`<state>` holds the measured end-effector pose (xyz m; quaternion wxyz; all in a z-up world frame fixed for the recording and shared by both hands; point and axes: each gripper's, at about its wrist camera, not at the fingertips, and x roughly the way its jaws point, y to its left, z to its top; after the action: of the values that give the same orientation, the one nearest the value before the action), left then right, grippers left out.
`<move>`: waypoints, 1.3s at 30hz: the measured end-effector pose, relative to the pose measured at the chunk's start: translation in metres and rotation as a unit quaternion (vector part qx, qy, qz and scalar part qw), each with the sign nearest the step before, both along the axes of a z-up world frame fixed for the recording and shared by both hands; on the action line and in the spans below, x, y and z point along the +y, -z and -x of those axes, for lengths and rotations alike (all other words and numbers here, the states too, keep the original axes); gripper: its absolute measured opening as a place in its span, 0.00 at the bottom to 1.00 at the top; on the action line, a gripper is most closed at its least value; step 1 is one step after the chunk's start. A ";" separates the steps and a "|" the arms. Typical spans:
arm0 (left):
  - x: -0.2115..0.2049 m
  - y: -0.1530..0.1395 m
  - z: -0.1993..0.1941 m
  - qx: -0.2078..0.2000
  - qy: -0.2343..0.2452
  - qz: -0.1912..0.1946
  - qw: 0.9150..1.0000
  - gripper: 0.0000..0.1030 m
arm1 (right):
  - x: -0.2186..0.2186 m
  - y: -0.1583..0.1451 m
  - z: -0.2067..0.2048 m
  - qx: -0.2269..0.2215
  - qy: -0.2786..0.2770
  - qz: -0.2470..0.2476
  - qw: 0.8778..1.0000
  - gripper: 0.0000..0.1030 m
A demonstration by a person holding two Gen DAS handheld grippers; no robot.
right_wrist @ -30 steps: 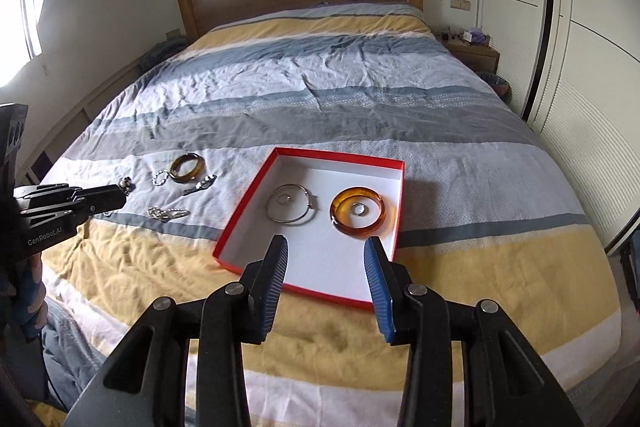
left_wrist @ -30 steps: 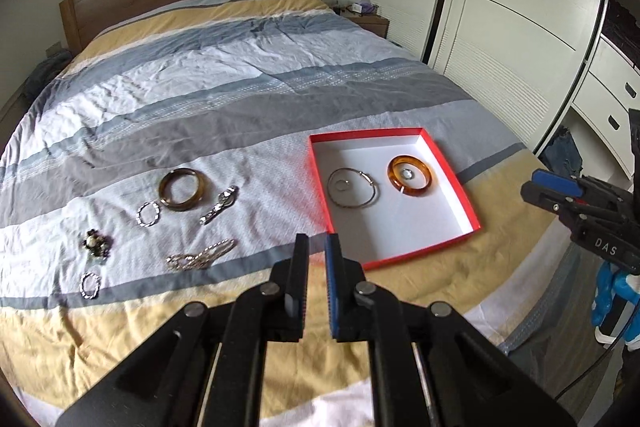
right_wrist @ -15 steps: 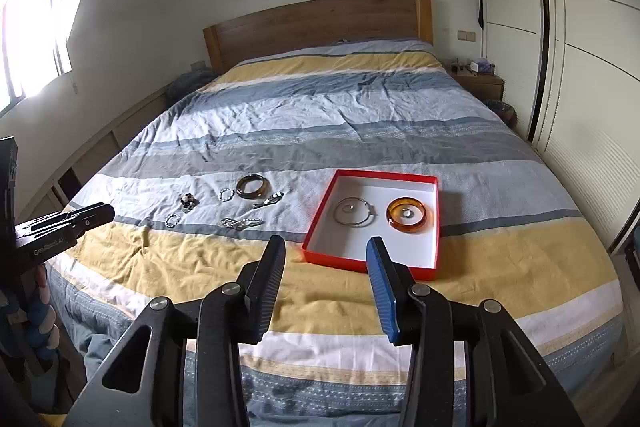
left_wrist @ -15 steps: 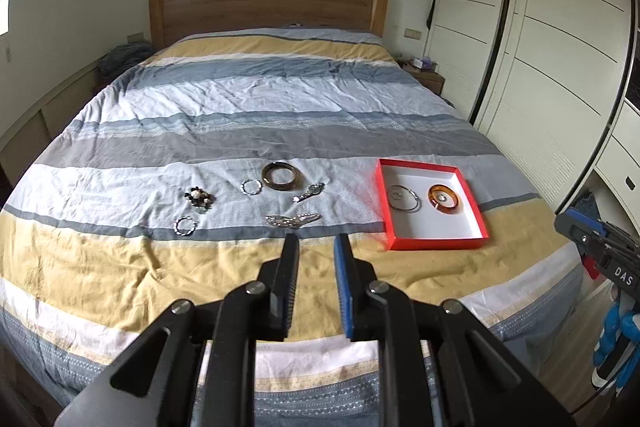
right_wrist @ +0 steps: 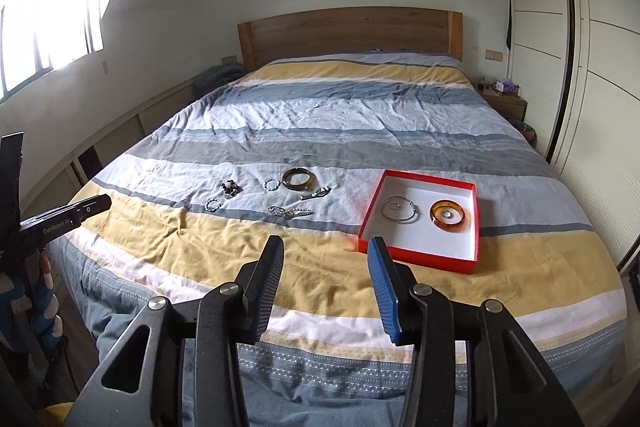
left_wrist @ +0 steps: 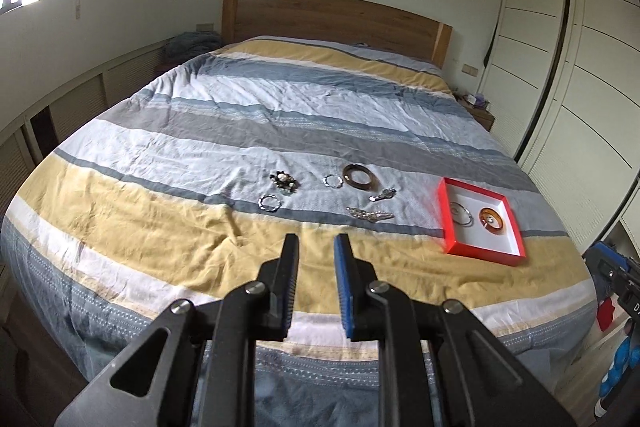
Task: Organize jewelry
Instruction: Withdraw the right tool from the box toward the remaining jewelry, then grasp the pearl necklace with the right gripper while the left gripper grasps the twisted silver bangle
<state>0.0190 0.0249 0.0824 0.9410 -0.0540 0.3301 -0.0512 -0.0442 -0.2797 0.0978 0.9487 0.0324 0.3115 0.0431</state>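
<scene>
A red cardboard box with a white inside [right_wrist: 418, 255] is set on the striped bed cover [right_wrist: 320, 131], toward the right, so that the jewelry can be kept together in it. A thin silver hoop bangle [right_wrist: 400, 209] and a see-through orange bangle [right_wrist: 447, 215] are already laid inside, side by side.

Six pieces are left out on the bed, to the left of the box and well apart from it: a dark brown bangle [right_wrist: 297, 179], a small silver bead ring [right_wrist: 271, 184], a dark flower brooch [right_wrist: 229, 187], a second silver bead ring [right_wrist: 213, 204], a silver clip [right_wrist: 316, 193] and a shiny silver chain [right_wrist: 290, 211].

The left gripper [left_wrist: 316, 247] is held back from the bed, its jaws a little apart, with nothing in them. The right gripper [right_wrist: 326, 253] is held back too, its jaws wide apart and empty.

Nothing is seen in the way of the loose pieces. A wooden headboard [right_wrist: 348, 35] and white wardrobe doors [right_wrist: 600, 67] are seen farther off.
</scene>
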 end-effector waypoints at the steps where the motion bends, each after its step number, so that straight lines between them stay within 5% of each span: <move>1: 0.005 0.002 0.001 0.002 -0.006 0.000 1.000 0.17 | 0.002 0.000 0.000 0.000 -0.001 0.000 1.000 0.42; 11: 0.041 0.020 -0.003 0.019 -0.048 0.007 0.999 0.17 | 0.012 0.012 -0.010 0.012 -0.013 -0.006 1.000 0.42; 15: 0.044 0.030 -0.011 0.024 -0.056 0.002 0.998 0.33 | 0.018 0.023 -0.022 0.024 -0.025 -0.010 0.999 0.42; 21: 0.051 0.053 -0.029 0.036 -0.067 0.004 0.997 0.33 | 0.028 0.047 -0.049 0.053 -0.042 -0.015 0.998 0.42; 39: 0.049 0.137 -0.157 0.124 -0.054 0.027 0.991 0.32 | 0.046 0.141 -0.170 0.157 -0.073 -0.049 0.984 0.42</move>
<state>0.1764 0.0743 -0.0545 0.8926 -0.1025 0.4390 -0.0024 0.1258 -0.2339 -0.0431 0.8799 0.0620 0.4552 0.1218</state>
